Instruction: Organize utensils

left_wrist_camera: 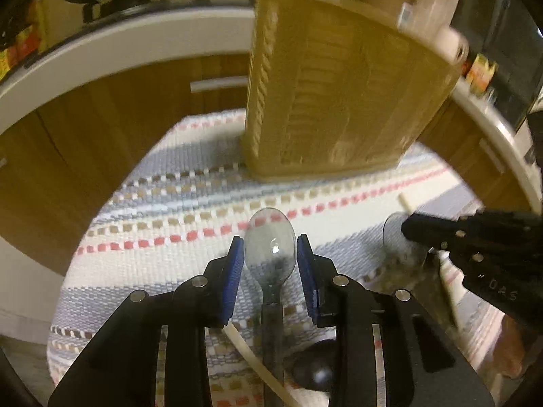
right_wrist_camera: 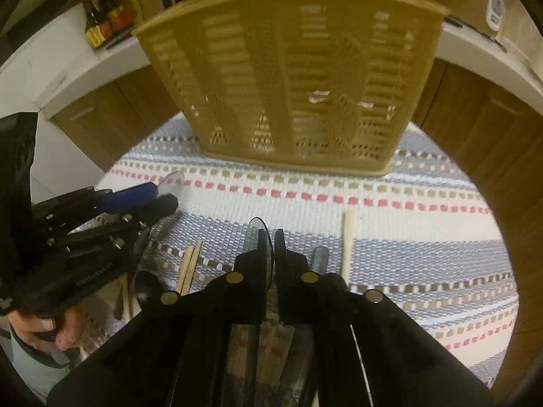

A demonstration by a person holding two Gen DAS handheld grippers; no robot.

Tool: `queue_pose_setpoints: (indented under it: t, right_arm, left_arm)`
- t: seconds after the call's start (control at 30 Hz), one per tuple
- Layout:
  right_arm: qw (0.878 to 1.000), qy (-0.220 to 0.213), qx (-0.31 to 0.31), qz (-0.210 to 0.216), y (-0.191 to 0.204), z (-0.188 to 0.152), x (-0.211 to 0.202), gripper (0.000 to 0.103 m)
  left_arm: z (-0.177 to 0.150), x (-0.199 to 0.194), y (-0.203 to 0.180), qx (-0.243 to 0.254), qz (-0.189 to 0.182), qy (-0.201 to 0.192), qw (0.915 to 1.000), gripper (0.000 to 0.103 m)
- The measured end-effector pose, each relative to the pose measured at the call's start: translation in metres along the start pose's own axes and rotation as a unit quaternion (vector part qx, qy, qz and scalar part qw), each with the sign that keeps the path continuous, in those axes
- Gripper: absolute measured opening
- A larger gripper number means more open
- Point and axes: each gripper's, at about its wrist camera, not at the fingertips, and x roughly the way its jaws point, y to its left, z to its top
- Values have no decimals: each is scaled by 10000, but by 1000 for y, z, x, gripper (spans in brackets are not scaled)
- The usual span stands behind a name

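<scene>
Held a clear spoon (left_wrist_camera: 269,237) by its bowl in the left tongs (left_wrist_camera: 270,247), blue pads (left_wrist_camera: 234,271) set against both sides, handle running back between the fingers. Pinched a second clear spoon (right_wrist_camera: 253,234) edge-on in the right tongs (right_wrist_camera: 270,237), pressed together on it, just above the cloth. Left on the striped woven cloth (right_wrist_camera: 407,203) a pair of chopsticks (right_wrist_camera: 188,268), a single chopstick (right_wrist_camera: 348,247), a dark spoon (right_wrist_camera: 146,288) and a grey handle (right_wrist_camera: 320,257), all near the tongs. Covered the surface with that cloth, so saw nothing of the top itself. Stood a tan slotted basket (right_wrist_camera: 237,68) upright on the cloth's far side, well apart from both spoons. Beyond, passed wooden cabinet doors (right_wrist_camera: 475,118) under a white countertop (right_wrist_camera: 51,68), with sauce bottles (right_wrist_camera: 101,20) on it at the left. Caught a hand (right_wrist_camera: 40,325) gripping the left tool's handle.
</scene>
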Motion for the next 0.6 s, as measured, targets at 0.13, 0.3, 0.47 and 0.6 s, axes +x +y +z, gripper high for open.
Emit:
queue_pose_setpoints:
  t: [0.13,0.3,0.47,0.6]
  right_arm:
    - [9998,-126,-72,124,-1,-6,-8,3]
    - [9988,-382,-85,311,-8,-20,-34,1]
    - [9993,-292,-200,102,-15,-14,-39,3]
    - [9995,164,-10,261,-24,-12,-22,40]
  left_arm:
    - [-1,-24,4,-251,-260,-408,9985,30]
    - [-1,-52,9,-473,-603,-774,9941,28]
    - [3,-68,10,-593,-718,-937,9912,0]
    - [-1,-65,16,-653,-725,-765,9923,0]
